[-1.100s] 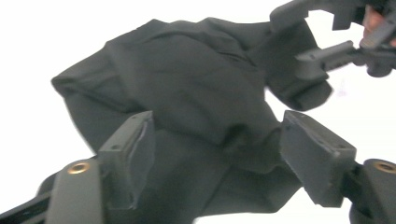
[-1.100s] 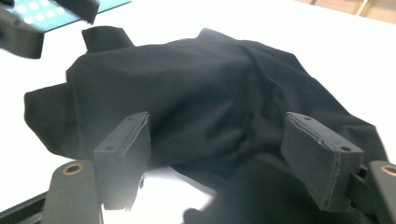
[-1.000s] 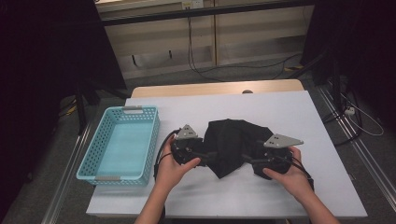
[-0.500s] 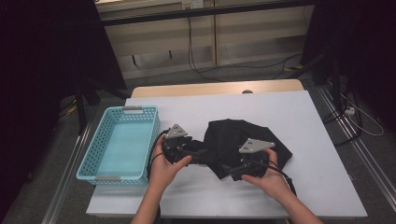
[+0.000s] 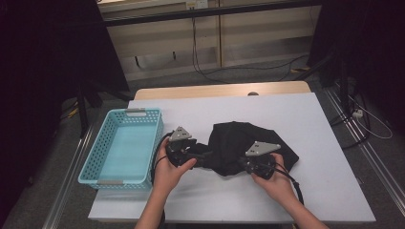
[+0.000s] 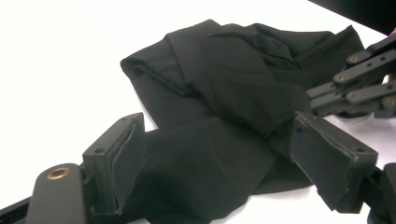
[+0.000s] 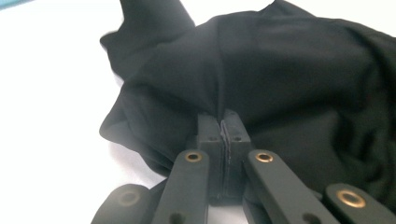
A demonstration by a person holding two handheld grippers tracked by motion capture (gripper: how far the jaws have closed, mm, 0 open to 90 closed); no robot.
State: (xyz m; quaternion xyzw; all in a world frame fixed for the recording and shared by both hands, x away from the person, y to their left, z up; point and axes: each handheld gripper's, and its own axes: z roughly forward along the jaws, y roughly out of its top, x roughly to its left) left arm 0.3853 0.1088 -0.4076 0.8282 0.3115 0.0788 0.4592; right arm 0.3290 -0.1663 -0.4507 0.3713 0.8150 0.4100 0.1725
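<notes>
A crumpled black cloth (image 5: 239, 140) lies on the white table (image 5: 296, 114) in the high view. My left gripper (image 5: 203, 156) points at the cloth's left end. Its jaws stand wide apart, and the cloth (image 6: 233, 70) lies loosely between them at my left gripper (image 6: 219, 140), the pads not pressing it. My right gripper (image 5: 243, 164) is at the cloth's near edge. Its jaws have just been closing, and my right gripper (image 7: 223, 122) now pinches a fold of the cloth (image 7: 289, 70). The right gripper's black links (image 6: 359, 79) appear at the right of the left gripper view.
A light blue plastic basket (image 5: 156, 143) with nothing in it stands at the table's left side, close to my left hand. Bare white tabletop stretches behind and to the right of the cloth. Dark floor, cables and furniture surround the table.
My right gripper has moved left to the cloth's near edge and shut on a fold. My left gripper has hardly moved and its jaws stay apart.
</notes>
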